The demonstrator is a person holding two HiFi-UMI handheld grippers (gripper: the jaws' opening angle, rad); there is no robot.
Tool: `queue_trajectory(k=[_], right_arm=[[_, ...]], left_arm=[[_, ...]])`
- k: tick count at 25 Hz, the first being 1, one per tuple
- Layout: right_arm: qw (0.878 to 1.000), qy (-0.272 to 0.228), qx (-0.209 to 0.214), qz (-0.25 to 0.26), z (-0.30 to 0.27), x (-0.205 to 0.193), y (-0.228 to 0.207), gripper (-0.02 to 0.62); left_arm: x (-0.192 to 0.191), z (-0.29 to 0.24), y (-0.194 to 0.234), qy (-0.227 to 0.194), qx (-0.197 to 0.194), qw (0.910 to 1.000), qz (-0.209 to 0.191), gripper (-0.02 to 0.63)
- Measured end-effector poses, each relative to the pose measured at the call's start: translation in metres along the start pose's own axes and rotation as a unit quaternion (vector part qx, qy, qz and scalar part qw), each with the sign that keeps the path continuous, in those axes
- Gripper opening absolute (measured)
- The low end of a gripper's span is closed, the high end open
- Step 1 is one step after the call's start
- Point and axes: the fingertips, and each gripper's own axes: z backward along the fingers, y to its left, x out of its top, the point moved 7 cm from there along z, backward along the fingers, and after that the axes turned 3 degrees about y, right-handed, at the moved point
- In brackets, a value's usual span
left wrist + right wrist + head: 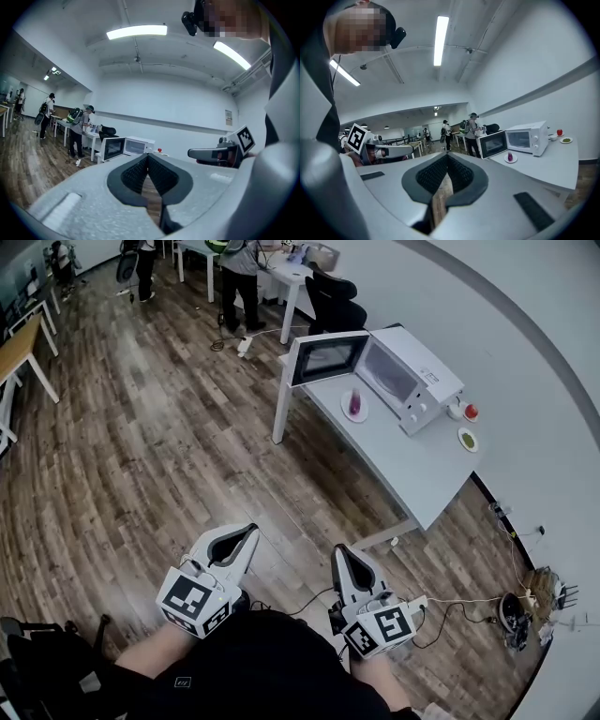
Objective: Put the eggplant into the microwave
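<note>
A purple eggplant (354, 403) stands on a small white plate in front of the white microwave (409, 373), whose door (328, 357) hangs open to the left. Both rest on a white table (417, 470) far ahead of me. My left gripper (249, 534) and right gripper (341, 552) are held level close to my body, over the wooden floor, well short of the table. Each has its jaws shut with nothing between them. In the right gripper view the eggplant (510, 156) and microwave (528, 136) show at the right, beyond the gripper (447, 156). The left gripper (148, 156) faces the microwave (136, 145).
A red item in a bowl (470, 412) and a green item on a small plate (467, 439) sit to the right of the microwave. A black chair (336, 298) stands behind the table. People stand at desks (240, 277) far back. Cables (511, 607) lie on the floor at the right.
</note>
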Motion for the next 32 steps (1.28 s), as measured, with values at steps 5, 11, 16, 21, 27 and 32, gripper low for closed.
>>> queue_trajectory(k=[5,11,16,21,27,32], right_arm=[[1.0,0.004,-0.002,0.002,-0.042,0.004,0.027,0.015],[1.0,0.004,-0.003,0.006,-0.071,0.007,0.05,0.015],[1.0,0.005,-0.008,0.006,-0.082,0.01,0.045,0.015],[1.0,0.006,-0.011,-0.004,-0.098,0.005,0.033,0.015],[1.0,0.013,-0.011,-0.014,-0.13,0.005,-0.012,0.015],[1.0,0.019,-0.002,0.014,-0.168,0.016,-0.044,0.015]], left_arm=[[0.004,0.016,0.046,-0.006,0.003,1.0,0.005,0.008],[0.009,0.034,0.085,-0.006,0.003,1.0,-0.003,0.008],[0.018,0.031,0.102,-0.014,0.008,0.9998,-0.012,0.008],[0.012,0.013,0.112,-0.002,0.0,1.0,-0.008,0.008],[0.014,-0.034,0.128,0.009,0.003,0.9999,-0.008,0.008],[0.023,-0.078,0.15,0.007,0.016,0.9998,-0.011,0.008]])
